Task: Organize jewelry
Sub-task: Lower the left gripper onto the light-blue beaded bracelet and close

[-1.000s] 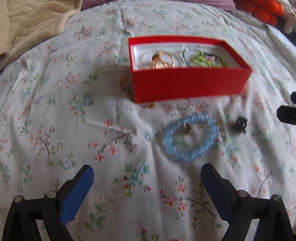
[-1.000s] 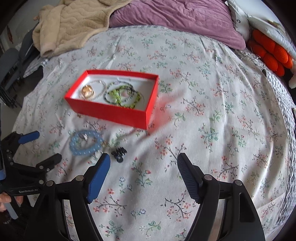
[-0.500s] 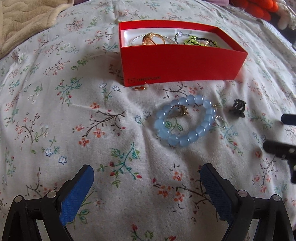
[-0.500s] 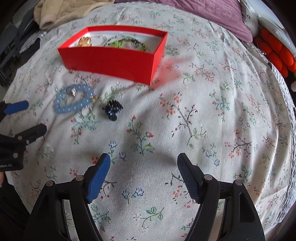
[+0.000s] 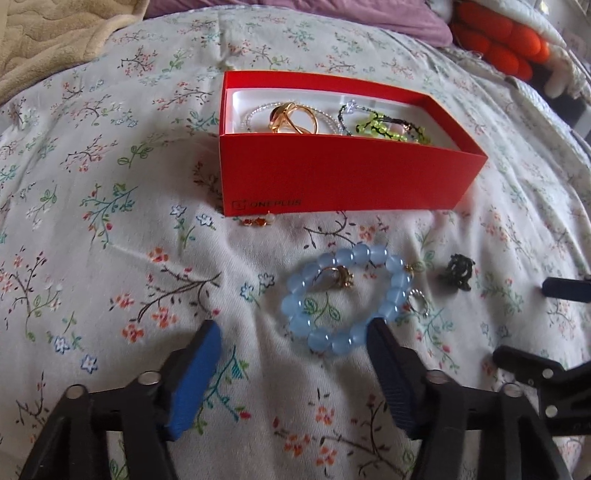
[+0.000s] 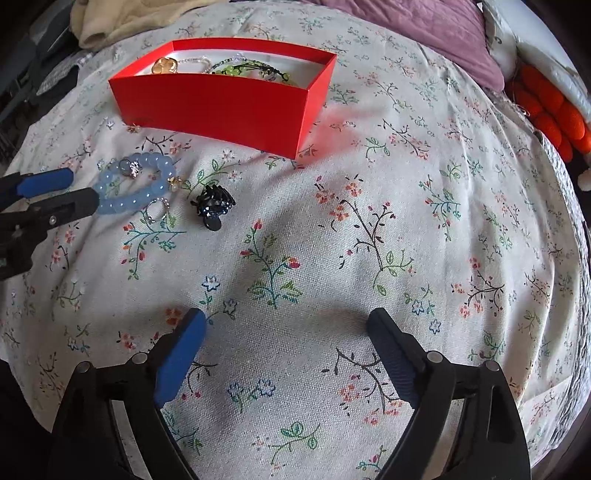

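Observation:
A pale blue bead bracelet (image 5: 397,284) (image 6: 159,184) lies on the floral bedspread in front of the red box (image 5: 343,181) (image 6: 221,107). A gold ring (image 5: 338,277) sits inside its loop. A silver ring (image 5: 419,301), a black hair clip (image 5: 458,271) (image 6: 214,205) and a small orange earring (image 5: 258,220) lie nearby. My left gripper (image 5: 293,326) (image 6: 85,188) is closing around the bracelet's near edge; its right fingertip meets the beads, the left pad is apart. My right gripper (image 6: 286,314) is opening over bare cloth, with nothing between its fingers.
The box holds a gold bangle (image 5: 295,118), a green bead string (image 5: 384,129) and a clear chain. A beige blanket (image 5: 55,37) lies at the back left, a purple pillow (image 6: 424,29) and an orange cushion (image 6: 550,110) at the back right.
The left jaws have narrowed and now reach the bracelet's near edge. The right gripper came down toward the bedspread and its jaws widened a little.

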A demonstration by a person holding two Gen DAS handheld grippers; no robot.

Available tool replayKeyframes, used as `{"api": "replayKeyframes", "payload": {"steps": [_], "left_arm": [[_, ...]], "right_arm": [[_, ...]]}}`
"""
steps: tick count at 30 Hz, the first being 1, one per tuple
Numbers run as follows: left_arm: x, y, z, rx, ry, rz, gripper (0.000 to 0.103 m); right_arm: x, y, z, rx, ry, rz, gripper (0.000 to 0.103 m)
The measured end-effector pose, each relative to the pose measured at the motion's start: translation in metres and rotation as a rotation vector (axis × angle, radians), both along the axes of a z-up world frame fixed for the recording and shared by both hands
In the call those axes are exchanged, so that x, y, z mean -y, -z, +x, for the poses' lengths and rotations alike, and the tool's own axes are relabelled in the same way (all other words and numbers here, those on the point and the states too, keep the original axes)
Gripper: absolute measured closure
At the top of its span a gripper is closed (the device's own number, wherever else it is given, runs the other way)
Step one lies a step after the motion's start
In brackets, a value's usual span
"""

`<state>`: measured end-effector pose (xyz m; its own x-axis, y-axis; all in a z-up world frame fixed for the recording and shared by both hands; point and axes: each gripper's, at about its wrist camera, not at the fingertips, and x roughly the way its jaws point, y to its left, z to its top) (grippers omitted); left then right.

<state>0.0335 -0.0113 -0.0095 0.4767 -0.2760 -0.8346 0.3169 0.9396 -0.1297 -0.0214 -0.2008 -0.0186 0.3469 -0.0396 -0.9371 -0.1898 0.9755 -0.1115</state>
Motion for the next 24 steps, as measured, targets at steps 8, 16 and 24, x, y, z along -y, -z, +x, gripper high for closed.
{"api": "replayKeyframes", "payload": {"steps": [8, 16, 24], "left_arm": [[0.008, 0.005, 0.009, -0.013, -0.008, 0.033, 0.054], [0.020, 0.012, 0.006, -0.006, 0.010, 0.155, 0.061], [0.011, 0.008, 0.003, -0.015, -0.009, 0.157, 0.095]], "right_arm": [[0.002, 0.001, 0.002, 0.000, 0.000, 0.000, 0.010], [0.004, 0.003, 0.003, 0.001, 0.005, -0.003, 0.008], [0.006, 0.005, 0.009, -0.002, 0.015, -0.005, 0.006]]}}
